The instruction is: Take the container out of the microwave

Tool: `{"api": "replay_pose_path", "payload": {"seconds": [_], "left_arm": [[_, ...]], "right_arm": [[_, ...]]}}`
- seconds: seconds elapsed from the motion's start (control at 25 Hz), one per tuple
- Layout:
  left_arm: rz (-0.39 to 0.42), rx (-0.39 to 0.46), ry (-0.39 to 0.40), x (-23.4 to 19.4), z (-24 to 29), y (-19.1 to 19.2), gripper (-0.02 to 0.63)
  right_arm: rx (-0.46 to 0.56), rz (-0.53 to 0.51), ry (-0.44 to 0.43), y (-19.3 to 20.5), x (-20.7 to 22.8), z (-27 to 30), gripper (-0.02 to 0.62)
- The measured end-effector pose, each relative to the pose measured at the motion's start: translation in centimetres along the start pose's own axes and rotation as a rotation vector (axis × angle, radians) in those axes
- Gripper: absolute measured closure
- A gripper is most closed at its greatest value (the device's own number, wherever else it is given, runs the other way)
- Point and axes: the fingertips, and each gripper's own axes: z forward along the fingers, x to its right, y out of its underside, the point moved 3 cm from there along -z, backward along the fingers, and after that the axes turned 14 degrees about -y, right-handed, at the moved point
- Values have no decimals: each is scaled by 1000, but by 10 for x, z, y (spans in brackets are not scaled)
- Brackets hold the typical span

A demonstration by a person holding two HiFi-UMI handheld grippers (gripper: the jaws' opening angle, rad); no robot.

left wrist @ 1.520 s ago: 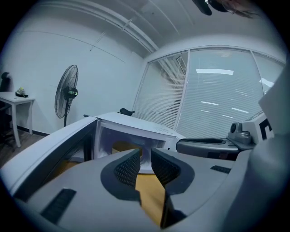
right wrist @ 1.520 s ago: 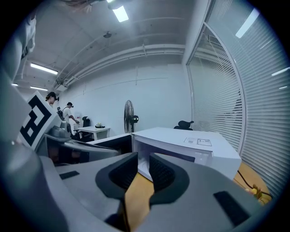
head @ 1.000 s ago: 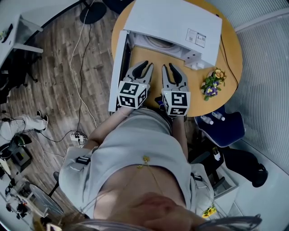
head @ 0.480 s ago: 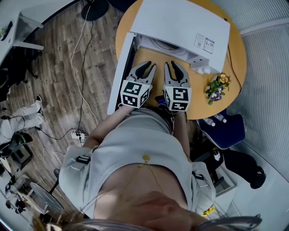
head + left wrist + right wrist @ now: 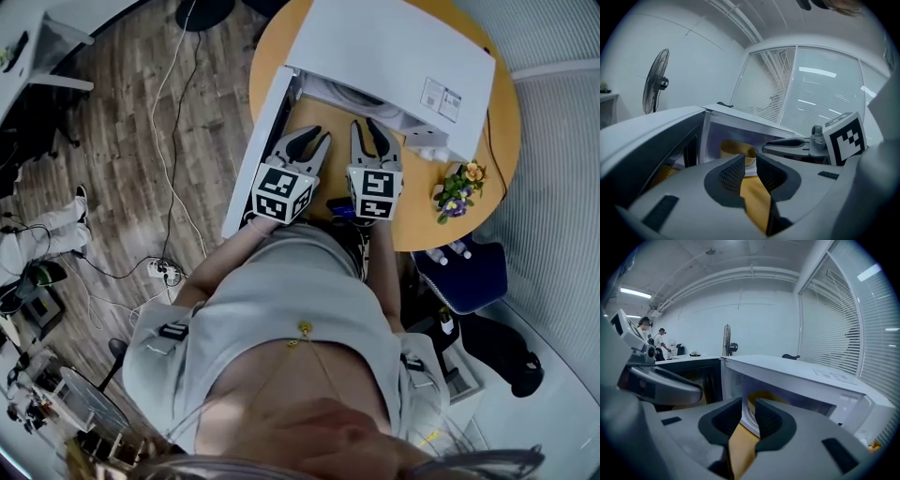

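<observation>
Wood-look floor, round yellow worktop [image 5: 281, 56] with a white box microwave oven [image 5: 394, 47] on it. The white microwave door [image 5: 255, 159] is swung open at the left. A white printed label [image 5: 441, 97] sits on the microwave top, print too small to read. Black-and-white square markers on both gripper cubes, no text.

A white round container [image 5: 349, 91] is inside the open microwave cavity, only its rim showing; contents can't be made out.

Left gripper [image 5: 314, 139] is near the cavity mouth, in front of the opening. Its jaws are a little apart with nothing between them, only worktop seen through the gap. Right gripper [image 5: 368, 127] is just beside it to the right, also at the opening. Its jaws have just been opening, the gap is narrow and empty, not on the container.

Small flower bunch, yellow and purple [image 5: 457, 192], on the worktop's right edge. Dark blue chair [image 5: 464, 277] beyond that edge with small white bottles [image 5: 457, 249] on it.
</observation>
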Motion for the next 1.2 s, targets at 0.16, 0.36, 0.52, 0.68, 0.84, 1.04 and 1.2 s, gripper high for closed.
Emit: {"api": "replay_pose_path", "payload": {"seconds": [0.16, 0.36, 0.52, 0.68, 0.84, 1.04, 1.2], "left_arm": [[-5, -3, -1, -9, 0, 1, 531], [-7, -16, 21, -11, 3, 5, 531], [-1, -28, 49, -10, 4, 9, 531], [-2, -38, 71, -11, 7, 11, 531], [-11, -51, 80, -13, 11, 13, 531], [-24, -65, 101, -16, 16, 15, 531], [-24, -76, 123, -15, 16, 18, 531]], "right_arm": [[-65, -56, 14, 8, 1, 13, 494], [-165, -140, 32, 18, 15, 35, 486], [-235, -163, 26, 29, 33, 55, 483], [-306, -180, 14, 41, 45, 71, 481], [-347, -189, -4, 50, 50, 81, 474], [-375, -204, -6, 54, 55, 89, 465], [-417, -228, -34, 57, 57, 99, 465]]}}
